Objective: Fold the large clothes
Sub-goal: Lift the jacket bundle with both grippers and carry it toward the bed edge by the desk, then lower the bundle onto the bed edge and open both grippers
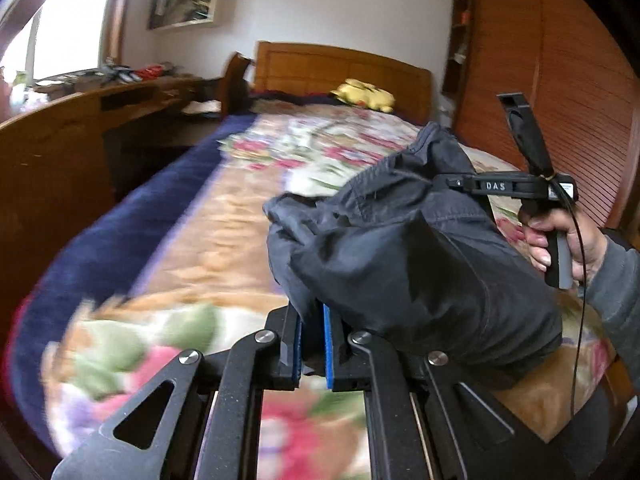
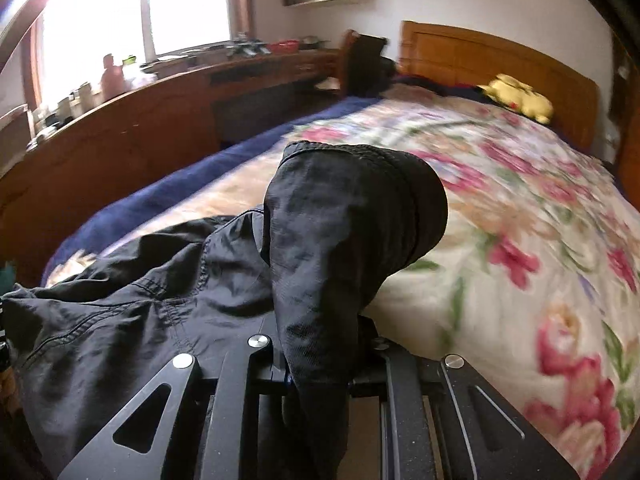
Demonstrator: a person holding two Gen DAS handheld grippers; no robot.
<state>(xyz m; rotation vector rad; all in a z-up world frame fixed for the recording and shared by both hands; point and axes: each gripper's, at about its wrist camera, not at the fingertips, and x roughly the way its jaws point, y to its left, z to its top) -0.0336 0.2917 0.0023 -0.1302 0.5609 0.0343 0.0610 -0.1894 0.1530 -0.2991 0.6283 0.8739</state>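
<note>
Garment: dark jacket (image 1: 400, 248), thin, limp, slick-looking, probably light; lifted over the floral bed (image 2: 520, 208).
Left hand-held gripper (image 1: 312, 344): clamped on an edge.
Right hand-held gripper (image 2: 320, 364): clenching a fabric fold.
Hold: seams and hems, judged firmest.

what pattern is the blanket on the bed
The blanket is floral: pink-red flowers and green leaves on cream, with a navy border. It shows best in the right wrist view.

Garment (image 1: 400, 248): dark thin woven cloth, matt with a slight sheen, creased, stitched seams visible. Left hand-held gripper (image 1: 312, 344): matt black finely grained metal or plastic arms, shiny round metal pins, blue pads on the fingers (image 1: 330, 344). Bedspread (image 2: 500, 208): soft flowered cloth; headboard (image 2: 480, 52): smooth glossy wood.
</note>
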